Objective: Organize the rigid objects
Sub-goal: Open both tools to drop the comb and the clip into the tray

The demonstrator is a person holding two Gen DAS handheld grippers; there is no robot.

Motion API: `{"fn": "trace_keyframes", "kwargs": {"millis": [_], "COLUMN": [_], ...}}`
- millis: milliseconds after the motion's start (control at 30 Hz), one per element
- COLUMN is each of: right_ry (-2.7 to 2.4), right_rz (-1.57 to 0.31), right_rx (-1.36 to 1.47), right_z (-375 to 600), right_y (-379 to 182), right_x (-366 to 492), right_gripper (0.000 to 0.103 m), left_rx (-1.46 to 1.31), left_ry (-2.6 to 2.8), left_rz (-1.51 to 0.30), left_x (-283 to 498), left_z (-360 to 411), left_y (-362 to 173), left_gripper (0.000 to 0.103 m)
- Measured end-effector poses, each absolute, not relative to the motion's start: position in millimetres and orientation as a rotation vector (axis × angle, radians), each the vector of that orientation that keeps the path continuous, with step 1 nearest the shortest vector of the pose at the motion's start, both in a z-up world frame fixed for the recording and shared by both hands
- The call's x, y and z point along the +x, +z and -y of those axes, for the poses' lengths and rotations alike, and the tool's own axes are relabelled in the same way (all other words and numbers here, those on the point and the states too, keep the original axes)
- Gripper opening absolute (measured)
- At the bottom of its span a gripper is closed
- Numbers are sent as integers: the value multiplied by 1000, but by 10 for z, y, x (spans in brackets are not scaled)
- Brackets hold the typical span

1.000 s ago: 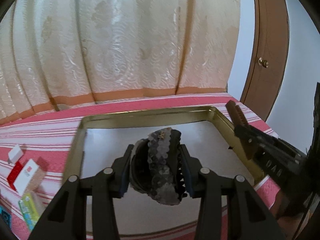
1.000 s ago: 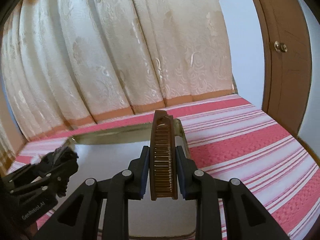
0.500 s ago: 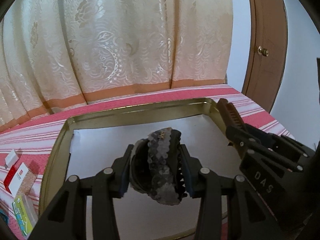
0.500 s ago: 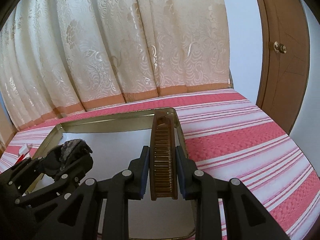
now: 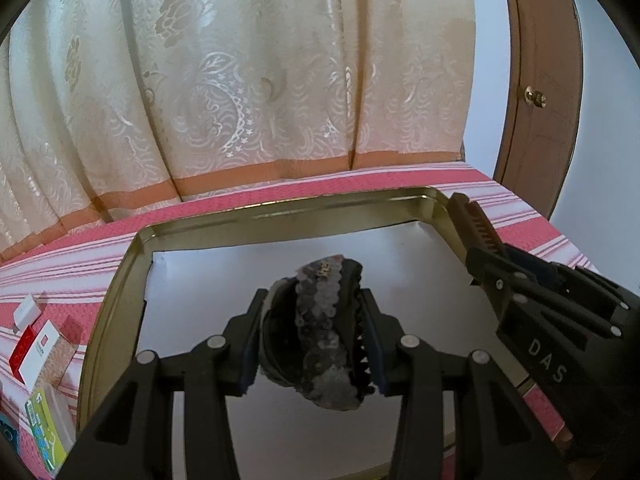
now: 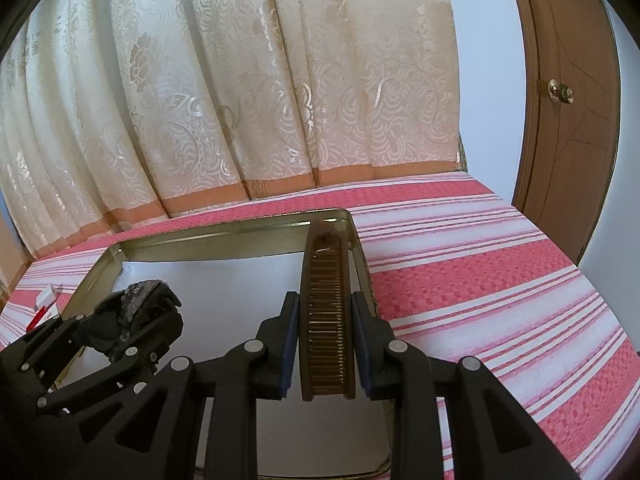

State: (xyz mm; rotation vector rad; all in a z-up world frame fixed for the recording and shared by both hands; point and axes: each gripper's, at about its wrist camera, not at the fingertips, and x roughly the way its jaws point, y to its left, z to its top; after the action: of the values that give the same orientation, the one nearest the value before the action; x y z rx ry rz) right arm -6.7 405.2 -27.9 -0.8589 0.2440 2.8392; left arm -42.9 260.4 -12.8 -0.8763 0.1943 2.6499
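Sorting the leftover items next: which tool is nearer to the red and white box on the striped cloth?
Left. The left tool, shut on the sequined hair clip, is over the tray's left half, nearest the red and white box. The right tool, holding the brown comb, is over the tray's right edge.

Both wrist views look forward from close above the gold tray (image 5: 120, 280), sharing it and the curtain (image 6: 240, 80).

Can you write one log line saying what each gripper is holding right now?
left gripper: shut on hair claw | right gripper: shut on comb | both above tray
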Motion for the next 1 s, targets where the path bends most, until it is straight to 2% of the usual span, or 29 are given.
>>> {"fn": "trace_keyframes", "kwargs": {"millis": [333, 433, 467, 500, 567, 600, 633, 667, 833, 1000], "right_ry": [2843, 2838, 2852, 2855, 2869, 2878, 2867, 2855, 2834, 2801], "right_rz": [-242, -236, -252, -271, -305, -324, -323, -312, -366, -480], "right_rx": [-872, -852, -844, -830, -808, -791, -756, -711, -524, -550], "right_z": [-4030, -4020, -4024, -4035, -4053, -4062, -4066, -4068, -4173, -4296], "right_y": [-285, -273, -272, -266, -249, -236, -211, -182, -53, -93], "right_x": [-76, -60, -51, -34, -10, 5, 33, 62, 224, 207], "right_gripper": [29, 50, 52, 53, 59, 64, 76, 83, 85, 86], "left_rx": [-893, -882, -880, -879, -871, -856, -831, -812, -743, -750], "left_ry": [2656, 2674, 2688, 2691, 2704, 2720, 2735, 2744, 2749, 2753], "left_rz": [-192, -196, -195, -192, -182, -177, -168, -161, -154, -113], "left_x": [-444, -429, -426, -428, -418, -398, -366, -344, -265, -266], "left_z": [-2597, -2589, -2580, -2569, -2544, -2524, -2504, -2489, -2466, -2391], "left_y": [-124, -113, -110, -112, -104, -90, -69, -53, -1, 7], "left_gripper": [45, 47, 48, 55, 80, 85, 98, 103, 103, 103]}}
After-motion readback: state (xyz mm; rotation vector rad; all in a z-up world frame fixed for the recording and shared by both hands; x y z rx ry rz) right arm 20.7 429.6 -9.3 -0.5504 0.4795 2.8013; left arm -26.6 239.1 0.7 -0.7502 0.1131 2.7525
